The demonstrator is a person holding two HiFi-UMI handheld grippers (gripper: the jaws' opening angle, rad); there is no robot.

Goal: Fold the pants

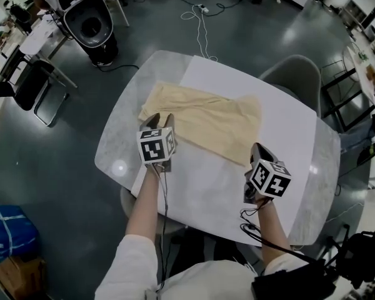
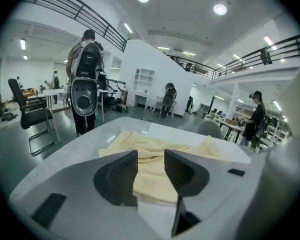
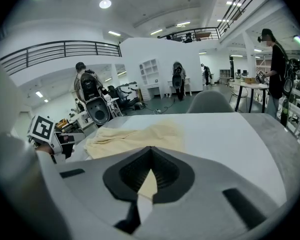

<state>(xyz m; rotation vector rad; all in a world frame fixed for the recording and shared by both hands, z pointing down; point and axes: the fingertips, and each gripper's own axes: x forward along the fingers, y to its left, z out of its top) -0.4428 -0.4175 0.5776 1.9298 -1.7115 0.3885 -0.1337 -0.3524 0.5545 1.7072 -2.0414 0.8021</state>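
Observation:
The beige pants (image 1: 206,120) lie folded lengthwise across the white sheet (image 1: 281,130) on the table. My left gripper (image 1: 157,119) is at the pants' near left edge and stands open. In the left gripper view the cloth (image 2: 140,141) shows through the gap between the jaws of the left gripper (image 2: 151,154), and the pads do not press on it. My right gripper (image 1: 257,147) hovers just short of the pants' near right corner. In the right gripper view its tips (image 3: 151,150) meet, shut, with nothing held, and the pants (image 3: 135,136) lie beyond them.
The grey table's rim (image 1: 112,136) curves at the left. A grey chair (image 1: 294,74) stands at the far side. On the floor are a black round machine (image 1: 90,24), a black chair (image 1: 31,83), cables (image 1: 200,17) and a blue bag (image 1: 9,230). People stand in the background (image 3: 277,69).

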